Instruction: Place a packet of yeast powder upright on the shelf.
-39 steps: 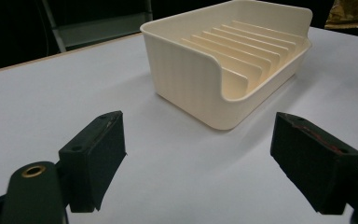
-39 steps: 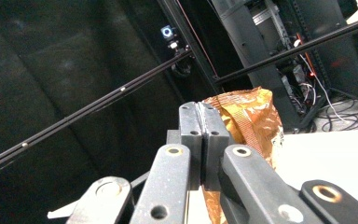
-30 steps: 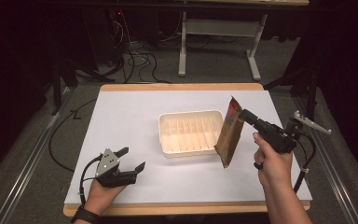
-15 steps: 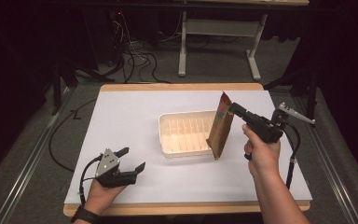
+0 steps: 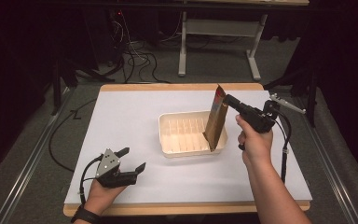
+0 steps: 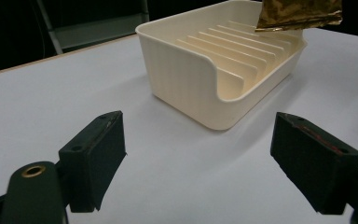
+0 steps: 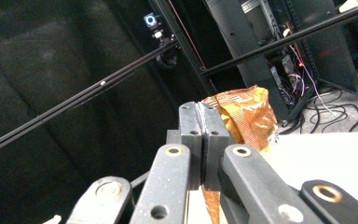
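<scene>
**Jaws: right pair clamped on a foil pouch, left pair spread wide**

Jaws of the right gripper (image 5: 228, 100) are seen pressed together on the upper edge of a gold foil pouch (image 5: 215, 119); in the right gripper view the two black pads are closed flat against each other with crinkled foil (image 7: 247, 114) showing behind and below them. Jaws of the left gripper (image 5: 133, 159) are held wide apart with nothing between them, which is confirmed in the left gripper view, where bare tabletop lies between the two pads.

A white-topped table (image 5: 135, 116) with a wooden edge is spread across the middle of the high view. Dark floor, cables and a grey frame are seen along the top of that frame.

A cream ribbed tray (image 5: 182, 135) is placed just right of the frame's centre. In the left gripper view it is seen in the upper middle (image 6: 191, 70), with raised ribs running along its floor.

The pouch is held upright and slightly tilted at the tray's right end, its lower edge down near the tray's rim; whether it touches the tray cannot be told. In the left gripper view its bottom edge (image 6: 298, 14) is seen at the upper right, above the ribs.

The left gripper is rested low at the lower left of the high view, well apart from the tray, in the person's left hand (image 5: 100, 196). The right gripper is gripped by the right hand (image 5: 256, 144) at the right of the frame.
</scene>
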Available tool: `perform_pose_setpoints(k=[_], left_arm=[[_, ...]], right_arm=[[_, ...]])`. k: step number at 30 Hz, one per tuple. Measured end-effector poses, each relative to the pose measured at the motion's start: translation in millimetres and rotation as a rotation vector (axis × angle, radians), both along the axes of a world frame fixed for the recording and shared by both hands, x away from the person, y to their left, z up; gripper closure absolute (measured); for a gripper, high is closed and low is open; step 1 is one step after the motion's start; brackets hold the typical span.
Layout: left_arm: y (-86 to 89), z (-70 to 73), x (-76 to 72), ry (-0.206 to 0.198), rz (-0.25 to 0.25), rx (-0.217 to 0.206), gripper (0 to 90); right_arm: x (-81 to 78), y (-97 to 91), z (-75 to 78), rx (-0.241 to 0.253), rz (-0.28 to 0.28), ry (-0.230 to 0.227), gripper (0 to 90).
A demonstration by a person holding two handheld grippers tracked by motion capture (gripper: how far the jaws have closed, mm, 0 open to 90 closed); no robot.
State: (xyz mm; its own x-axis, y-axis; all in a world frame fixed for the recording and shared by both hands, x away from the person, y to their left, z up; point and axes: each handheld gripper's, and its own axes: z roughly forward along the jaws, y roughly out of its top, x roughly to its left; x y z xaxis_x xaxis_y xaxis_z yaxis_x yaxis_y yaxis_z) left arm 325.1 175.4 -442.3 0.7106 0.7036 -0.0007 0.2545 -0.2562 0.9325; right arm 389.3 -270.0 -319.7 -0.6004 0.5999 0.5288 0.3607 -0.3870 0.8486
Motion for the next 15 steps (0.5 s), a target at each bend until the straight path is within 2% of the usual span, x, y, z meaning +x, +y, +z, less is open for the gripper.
perform_pose_setpoints(k=[7, 15], left_arm=[[1.6, 0.4, -0.1, 0.001, 0.0, -0.001, 18.2], [1.5, 0.3, -0.3, 0.001, 0.0, 0.0, 18.2]], right_arm=[[11.4, 3.6, -2.1, -0.01, -0.007, 0.014, 90.0], [22.4, 7.9, -5.9, 0.0, -0.009, 0.031, 90.0]])
